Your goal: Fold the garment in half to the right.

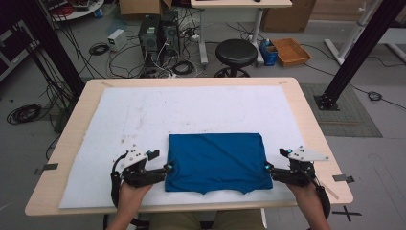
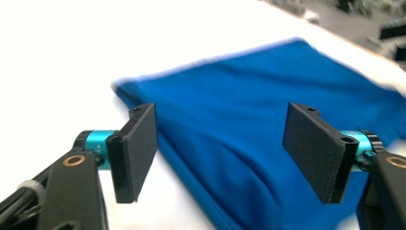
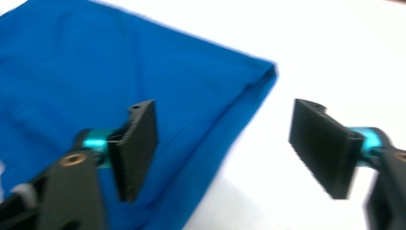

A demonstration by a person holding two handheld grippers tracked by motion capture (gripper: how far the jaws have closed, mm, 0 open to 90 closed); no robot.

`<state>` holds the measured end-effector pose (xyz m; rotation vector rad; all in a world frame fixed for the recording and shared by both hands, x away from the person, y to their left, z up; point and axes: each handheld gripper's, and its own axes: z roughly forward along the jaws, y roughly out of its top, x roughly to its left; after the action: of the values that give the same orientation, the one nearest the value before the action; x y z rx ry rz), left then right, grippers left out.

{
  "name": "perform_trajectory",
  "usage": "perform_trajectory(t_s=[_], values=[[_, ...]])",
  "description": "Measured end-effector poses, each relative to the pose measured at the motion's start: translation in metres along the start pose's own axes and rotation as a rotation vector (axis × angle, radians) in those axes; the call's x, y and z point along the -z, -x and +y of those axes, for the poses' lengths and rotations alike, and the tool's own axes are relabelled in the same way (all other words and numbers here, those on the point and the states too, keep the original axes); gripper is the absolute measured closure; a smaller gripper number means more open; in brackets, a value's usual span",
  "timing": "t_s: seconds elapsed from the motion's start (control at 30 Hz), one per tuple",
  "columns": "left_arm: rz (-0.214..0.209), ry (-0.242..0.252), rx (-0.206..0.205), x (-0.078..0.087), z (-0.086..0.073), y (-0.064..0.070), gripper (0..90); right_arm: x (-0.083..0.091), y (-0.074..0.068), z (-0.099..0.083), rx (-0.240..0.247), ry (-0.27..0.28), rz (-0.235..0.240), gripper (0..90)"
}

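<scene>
on the left side of the high view, the left gripper (image 1: pixel 168 167) is held in the person's left hand (image 1: pixel 130 190) and lies low over the white mat (image 1: pixel 119 115), with its tips just at the left edge of the blue cloth (image 1: pixel 216 160). in the left gripper view its jaws stand wide apart with nothing between the pads (image 2: pixel 136 151); one pad is over the mat beside the folded edge of the cloth (image 2: pixel 268 129), the other is over the blue cloth itself.

the blue cloth is folded to a flat rectangle and lies on the near half of the white mat, between both grippers. its near edge is a little uneven, with a small notch in the middle.

on the right, the right gripper (image 1: pixel 267 168) is held in the right hand (image 1: pixel 306 194) and points at the right edge of the cloth. in the right gripper view its jaws are also wide apart and hold nothing; one pad (image 3: pixel 138 148) is over the cloth (image 3: pixel 95 86), the other one is over the bare mat (image 3: pixel 335 57) beside the corner of the cloth.

the mat covers most of the wooden table (image 1: pixel 311 120).
</scene>
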<state>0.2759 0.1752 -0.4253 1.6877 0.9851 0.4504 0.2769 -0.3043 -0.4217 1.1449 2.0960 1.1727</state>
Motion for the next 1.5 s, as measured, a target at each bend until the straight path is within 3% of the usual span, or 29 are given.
perform_trajectory(t_s=[0.1,0.17,0.2,0.3,0.4,0.57,0.73,1.13,1.5], values=[[-0.002,0.068,-0.015,-0.002,0.009,-0.017,28.0,-0.007,0.012,0.006,-0.032,0.01,-0.017,20.5],[0.018,0.121,-0.073,-0.002,0.011,-0.026,27.9,-0.011,0.018,0.011,-0.03,0.007,-0.021,20.5],[0.026,0.136,-0.083,-0.001,0.011,-0.03,27.8,-0.013,0.022,0.014,-0.029,0.009,-0.026,20.5],[0.016,0.126,-0.053,0.002,0.009,-0.038,27.8,-0.02,0.032,0.023,-0.038,0.023,-0.047,20.5],[0.017,0.121,-0.05,0.006,0.006,-0.04,27.8,-0.022,0.035,0.023,-0.078,0.067,-0.059,20.5],[0.02,0.137,-0.033,0.01,0.006,-0.043,26.8,-0.017,0.032,0.009,-0.054,0.057,-0.05,20.5],[0.023,0.141,-0.03,0.013,0.006,-0.044,26.5,-0.007,0.037,0.006,-0.039,0.093,-0.036,20.5],[0.026,0.13,-0.045,0.008,0.006,-0.039,26.5,-0.004,0.045,-0.003,-0.057,0.089,-0.052,20.5],[0.029,0.108,-0.039,0.005,0.007,-0.035,26.6,-0.006,0.039,-0.003,-0.045,0.073,-0.052,20.5]])
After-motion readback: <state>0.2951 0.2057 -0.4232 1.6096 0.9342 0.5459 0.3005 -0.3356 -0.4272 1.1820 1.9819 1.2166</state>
